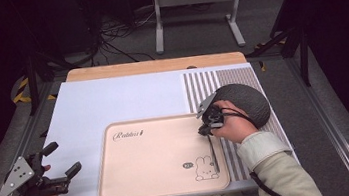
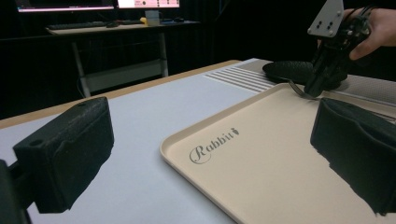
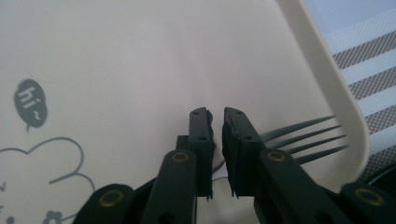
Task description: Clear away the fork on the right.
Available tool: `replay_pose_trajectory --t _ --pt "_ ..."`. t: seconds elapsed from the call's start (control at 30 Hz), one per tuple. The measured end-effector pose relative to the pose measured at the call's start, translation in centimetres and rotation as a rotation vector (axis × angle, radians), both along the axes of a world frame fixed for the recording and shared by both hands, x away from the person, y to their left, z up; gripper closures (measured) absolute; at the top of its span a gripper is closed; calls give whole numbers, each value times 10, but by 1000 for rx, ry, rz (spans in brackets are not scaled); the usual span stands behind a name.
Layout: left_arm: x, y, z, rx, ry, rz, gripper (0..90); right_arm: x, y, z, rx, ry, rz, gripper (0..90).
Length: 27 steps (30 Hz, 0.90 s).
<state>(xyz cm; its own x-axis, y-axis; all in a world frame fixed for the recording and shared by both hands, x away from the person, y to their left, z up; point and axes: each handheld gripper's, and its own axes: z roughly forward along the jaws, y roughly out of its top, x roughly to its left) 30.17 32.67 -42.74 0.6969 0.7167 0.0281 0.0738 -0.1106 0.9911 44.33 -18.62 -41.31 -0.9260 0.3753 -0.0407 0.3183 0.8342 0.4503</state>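
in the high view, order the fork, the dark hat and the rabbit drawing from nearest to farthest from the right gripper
1. fork, on the tray's right side, directly under the right gripper
2. dark hat, just beyond on the striped mat
3. rabbit drawing, tray's near right corner

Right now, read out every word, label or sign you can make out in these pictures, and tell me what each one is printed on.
"Rabbit": dark script on the beige plastic tray, near its corner; a small mark follows the word.
"hi~": in a dark speech bubble printed on the tray floor beside the outlined rabbit drawing.
The lit screens in the dark background of the left gripper view: too small and blurred to read.
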Motion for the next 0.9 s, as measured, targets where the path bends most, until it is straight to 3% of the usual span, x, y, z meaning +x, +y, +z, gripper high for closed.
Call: replay_pose_trajectory --t 0.07,0.2,0.33,0.4,0.5,0.7,0.9 --pt "0 0 0 8 2 -5 3 -1 0 2 9 -6 0 785" --pt "0 0 0 0 4 -2 2 -8 -1 17 66 -40 -11 657" --pt "0 0 0 9 3 -4 2 -19 -6 33 199 -105 -49 400" --pt "0 0 0 5 2 -3 2 -21 -7 34 226 -112 -59 356" --pt "-1 0 0 4 1 1 2 -30 -16 43 320 -183 -96 229" --pt "0 0 0 6 2 1 2 -43 -32 54 419 -246 -129 201" --pt "0 0 0 6 4 -1 2 -53 -48 63 482 -297 -151 182"
